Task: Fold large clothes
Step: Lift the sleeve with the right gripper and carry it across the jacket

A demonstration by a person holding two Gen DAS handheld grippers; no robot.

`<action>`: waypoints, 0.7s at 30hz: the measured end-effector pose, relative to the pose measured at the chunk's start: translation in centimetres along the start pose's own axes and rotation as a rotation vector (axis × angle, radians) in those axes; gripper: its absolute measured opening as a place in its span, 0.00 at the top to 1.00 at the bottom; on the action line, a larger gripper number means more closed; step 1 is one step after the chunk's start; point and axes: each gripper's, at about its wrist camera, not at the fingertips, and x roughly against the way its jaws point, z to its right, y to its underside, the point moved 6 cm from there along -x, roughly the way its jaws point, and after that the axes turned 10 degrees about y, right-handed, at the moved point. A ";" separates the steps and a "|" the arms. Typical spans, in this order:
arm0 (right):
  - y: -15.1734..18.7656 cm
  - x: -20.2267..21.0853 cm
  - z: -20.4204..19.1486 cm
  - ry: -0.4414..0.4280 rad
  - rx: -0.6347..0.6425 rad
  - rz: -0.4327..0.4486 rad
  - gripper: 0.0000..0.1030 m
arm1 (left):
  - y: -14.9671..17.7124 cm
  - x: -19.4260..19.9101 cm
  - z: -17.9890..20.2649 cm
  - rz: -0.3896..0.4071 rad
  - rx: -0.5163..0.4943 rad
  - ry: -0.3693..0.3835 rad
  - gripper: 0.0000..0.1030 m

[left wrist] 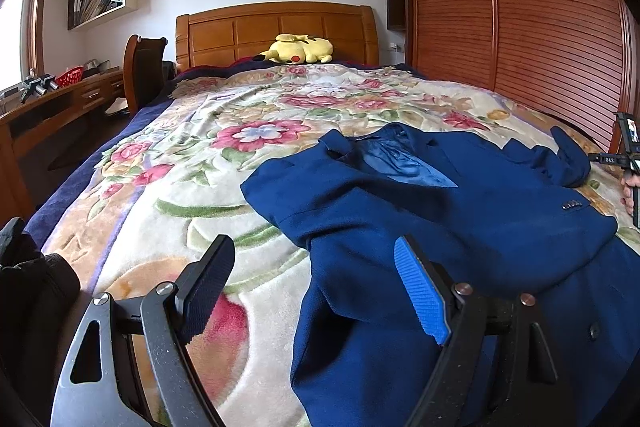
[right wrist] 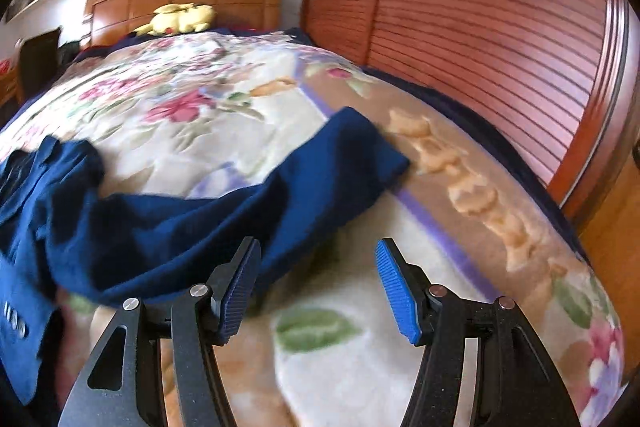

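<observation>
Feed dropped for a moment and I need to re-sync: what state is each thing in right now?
Jacket: spread face up on the blanket, unfolded, front open showing the lining.
Sleeve: stretched out to the side, flat on the blanket.
Left gripper: jaws open, empty, over the jacket's edge.
Right gripper: jaws open, empty, near the sleeve.
Blanket: spread over the bed.

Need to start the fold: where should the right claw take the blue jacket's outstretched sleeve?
Take the blue jacket by the cuff end of its sleeve. It lies flat on the floral blanket, stretched toward the wardrobe, ahead of the open right claw. Come in low from the foot of the bed, one finger sliding under the cuff's free edge, probably the easiest purchase.
</observation>
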 end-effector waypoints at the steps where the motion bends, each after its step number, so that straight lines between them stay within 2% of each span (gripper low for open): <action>1: -0.3 -0.8 0.3 -0.002 -0.018 -0.010 0.40 | 0.0 0.0 0.0 -0.002 -0.002 -0.001 0.20; 7: -1.5 -5.7 1.5 -0.049 -0.144 -0.135 0.40 | 0.3 -0.3 -0.2 -0.015 0.003 -0.002 0.20; 10: -1.1 -7.5 0.7 -0.093 -0.139 -0.210 0.42 | 0.4 -0.4 -0.2 -0.021 0.004 0.002 0.20; 12: -0.9 -8.1 0.2 -0.077 -0.103 -0.224 0.43 | 0.4 -0.4 -0.2 -0.023 0.005 0.003 0.20; 15: -1.4 -8.3 -0.3 -0.087 -0.059 -0.222 0.58 | 0.4 -0.4 -0.2 -0.023 0.006 0.003 0.20; 17: -1.6 -8.1 -0.8 -0.080 -0.007 -0.210 0.82 | 0.4 -0.4 -0.2 -0.023 0.004 0.003 0.20; 19: -1.7 -7.6 -1.0 -0.065 0.022 -0.199 0.95 | 0.4 -0.5 -0.2 -0.024 0.003 0.003 0.20; 21: -2.2 -7.0 -0.9 -0.049 0.041 -0.178 0.96 | 0.5 -0.4 -0.2 -0.025 -0.002 0.003 0.20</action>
